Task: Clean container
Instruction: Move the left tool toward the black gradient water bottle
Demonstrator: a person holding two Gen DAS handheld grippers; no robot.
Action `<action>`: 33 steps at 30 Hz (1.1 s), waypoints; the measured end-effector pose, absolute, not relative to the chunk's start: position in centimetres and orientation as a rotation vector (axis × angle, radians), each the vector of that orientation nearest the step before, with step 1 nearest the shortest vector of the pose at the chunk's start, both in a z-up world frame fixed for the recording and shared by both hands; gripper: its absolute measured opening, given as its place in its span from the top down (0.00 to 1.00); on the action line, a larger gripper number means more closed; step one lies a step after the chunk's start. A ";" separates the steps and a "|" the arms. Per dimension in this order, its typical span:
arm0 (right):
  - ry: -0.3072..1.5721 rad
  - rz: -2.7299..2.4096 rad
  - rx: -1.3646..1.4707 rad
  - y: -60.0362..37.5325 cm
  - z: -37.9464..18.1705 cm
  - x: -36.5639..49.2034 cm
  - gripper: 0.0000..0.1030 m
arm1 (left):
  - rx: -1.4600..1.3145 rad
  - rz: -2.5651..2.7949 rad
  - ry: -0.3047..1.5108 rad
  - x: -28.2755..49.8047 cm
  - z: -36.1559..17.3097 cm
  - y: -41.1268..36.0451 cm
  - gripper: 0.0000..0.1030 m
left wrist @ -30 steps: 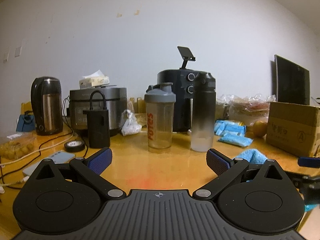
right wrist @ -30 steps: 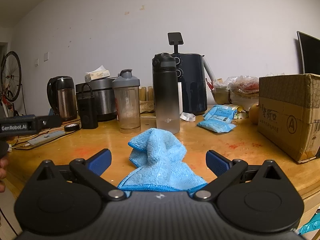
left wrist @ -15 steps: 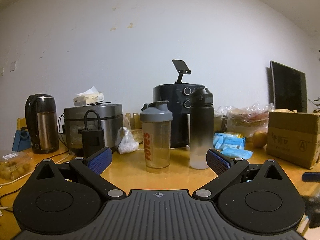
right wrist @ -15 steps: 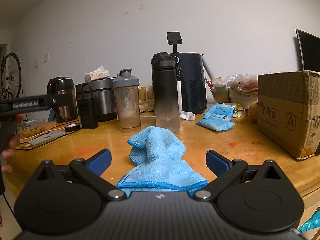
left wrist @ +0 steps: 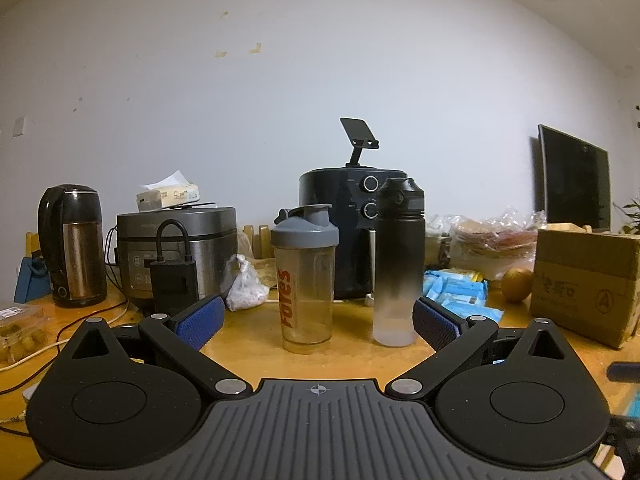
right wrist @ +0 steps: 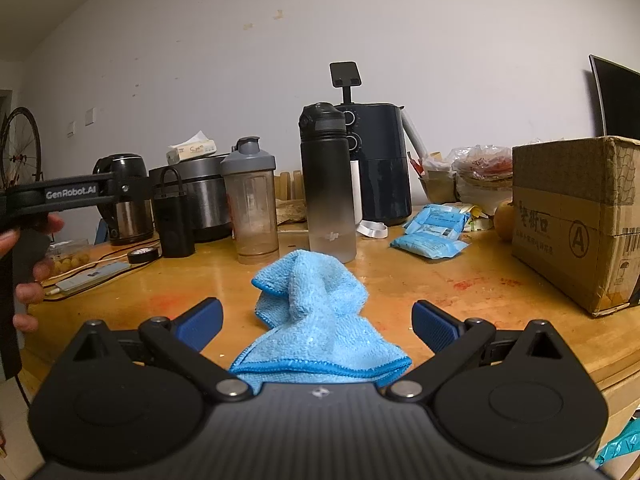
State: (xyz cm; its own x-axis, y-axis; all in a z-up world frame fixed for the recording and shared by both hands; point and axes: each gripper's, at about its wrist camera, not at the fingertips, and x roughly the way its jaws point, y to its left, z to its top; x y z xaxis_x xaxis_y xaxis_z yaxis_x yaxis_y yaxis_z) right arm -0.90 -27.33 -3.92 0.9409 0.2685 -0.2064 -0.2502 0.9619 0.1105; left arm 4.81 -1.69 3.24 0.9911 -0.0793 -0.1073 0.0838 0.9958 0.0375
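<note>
Right wrist: cloth (right wrist: 316, 316) lies between the spread right gripper (right wrist: 318, 320) jaws.

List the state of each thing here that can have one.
Left gripper: open, holding nothing.
Right gripper: open, fingers either side of the cloth.
Cloth: crumpled on the table.
Shaker: upright, lid on, near empty.
Bottle: upright, cap shut.
Kettle: upright, lid down.
Rice cooker: lid shut.
Box: closed.
</note>
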 end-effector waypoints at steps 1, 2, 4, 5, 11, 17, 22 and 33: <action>0.222 0.265 0.083 -27.3 -3.9 -0.9 0.00 | 0.040 -0.083 0.106 5.0 3.3 -1.7 0.00; 0.223 0.265 0.083 -27.3 -3.9 -0.9 0.00 | 0.038 -0.084 0.107 5.1 3.3 -1.7 0.00; 0.225 0.266 0.083 -27.4 -3.9 -0.9 0.00 | 0.034 -0.086 0.110 5.4 3.3 -1.7 0.00; 0.225 0.266 0.082 -27.4 -3.9 -0.8 0.00 | 0.032 -0.087 0.111 5.6 3.3 -1.7 0.00; 0.227 0.265 0.080 -27.4 -3.9 -0.8 0.00 | 0.020 -0.094 0.119 6.5 3.3 -1.7 0.00; 0.229 0.265 0.079 -27.4 -3.9 -0.8 0.00 | 0.010 -0.104 0.124 7.3 3.5 -1.7 0.00; 0.229 0.266 0.078 -27.5 -4.0 -0.8 0.00 | 0.000 -0.149 0.119 8.0 3.6 -1.7 0.00; 0.235 0.265 0.086 -27.7 -4.1 -0.6 0.00 | -0.001 -0.270 0.105 9.6 4.1 -1.8 0.00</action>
State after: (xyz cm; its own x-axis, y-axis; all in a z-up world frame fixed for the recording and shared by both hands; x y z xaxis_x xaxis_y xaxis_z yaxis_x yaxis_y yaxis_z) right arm -0.59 -27.69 -4.11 0.9378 0.2696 -0.2186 -0.2497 0.9615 0.1146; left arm 9.56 -1.78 4.06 0.9584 -0.2662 -0.1033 0.2660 0.9638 -0.0155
